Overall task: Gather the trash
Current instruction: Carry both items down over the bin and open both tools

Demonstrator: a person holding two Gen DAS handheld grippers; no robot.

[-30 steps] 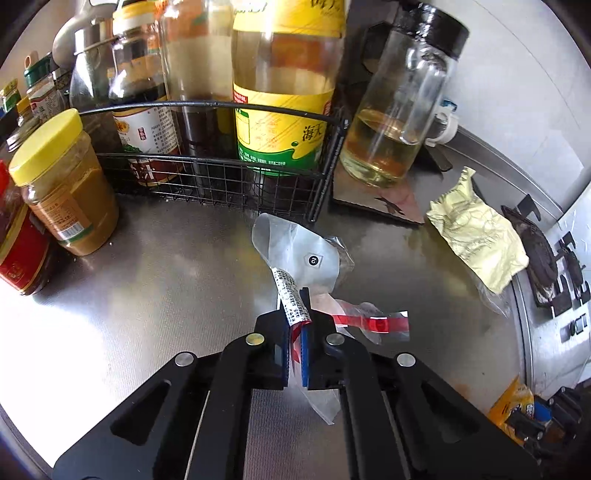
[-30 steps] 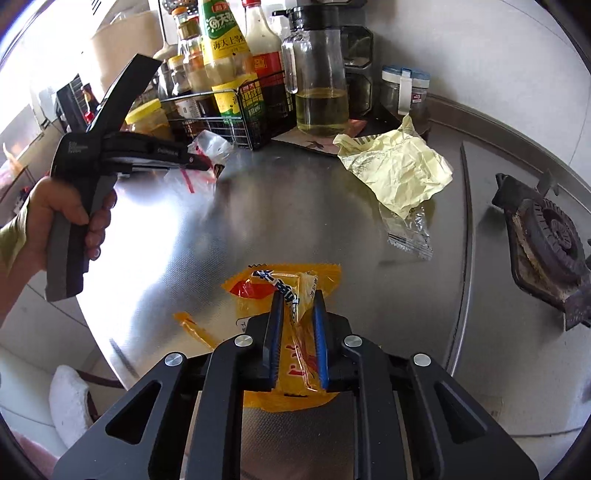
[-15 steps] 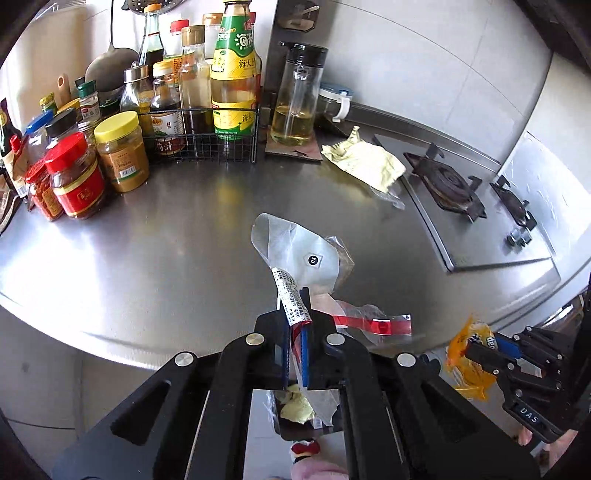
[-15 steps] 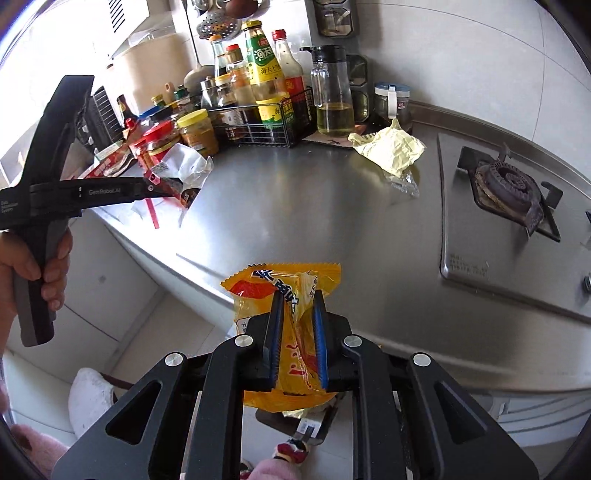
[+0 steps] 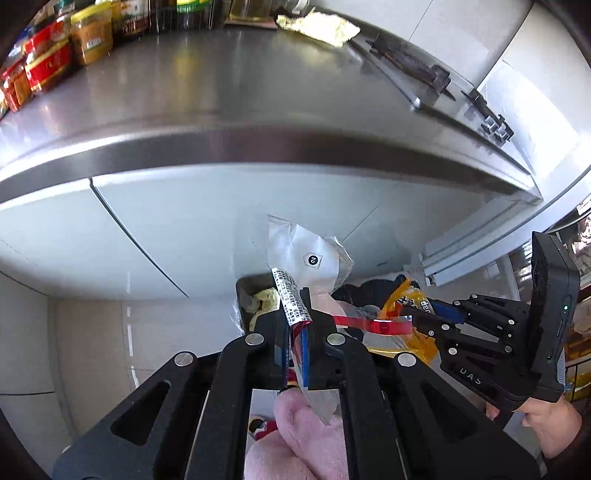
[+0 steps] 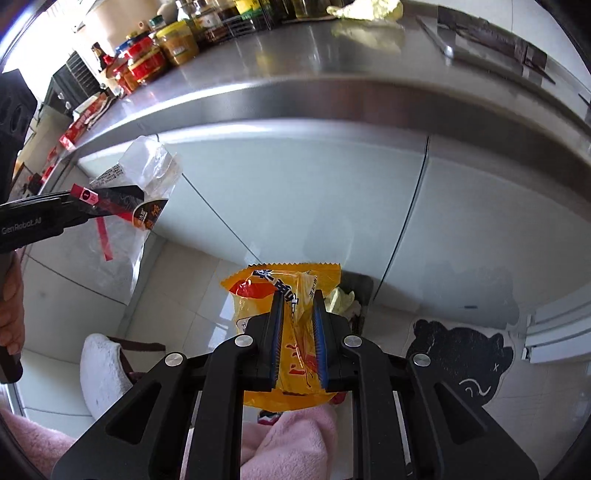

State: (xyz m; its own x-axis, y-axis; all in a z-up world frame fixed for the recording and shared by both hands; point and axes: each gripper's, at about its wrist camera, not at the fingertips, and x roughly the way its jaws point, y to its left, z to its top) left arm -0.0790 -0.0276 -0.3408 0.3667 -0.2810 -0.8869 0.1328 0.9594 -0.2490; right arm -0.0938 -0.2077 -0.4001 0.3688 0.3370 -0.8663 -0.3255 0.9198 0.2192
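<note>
My left gripper (image 5: 294, 321) is shut on a clear plastic wrapper (image 5: 308, 258) with a red strip, held below the counter edge above a dark trash bin (image 5: 246, 291) with yellowish trash in it. My right gripper (image 6: 298, 306) is shut on a yellow-orange snack bag (image 6: 284, 284), held over the same bin (image 6: 356, 291). The right gripper with its bag also shows in the left wrist view (image 5: 413, 314), just right of my left gripper. The clear wrapper shows in the right wrist view (image 6: 147, 166) at the left. A crumpled yellow wrapper (image 5: 317, 26) lies on the steel counter.
The steel counter edge (image 5: 258, 147) runs across above both grippers, with white cabinet doors (image 6: 295, 184) below it. Jars and bottles (image 5: 55, 55) stand at the counter's back left, a gas hob (image 5: 424, 70) at the right. Pink slippers (image 6: 288, 443) and a black bear mat (image 6: 461, 354) are on the floor.
Both grippers have come down from counter height to below the counter edge, carrying their wrappers, and now hang over the floor bin. The grips have not changed.
</note>
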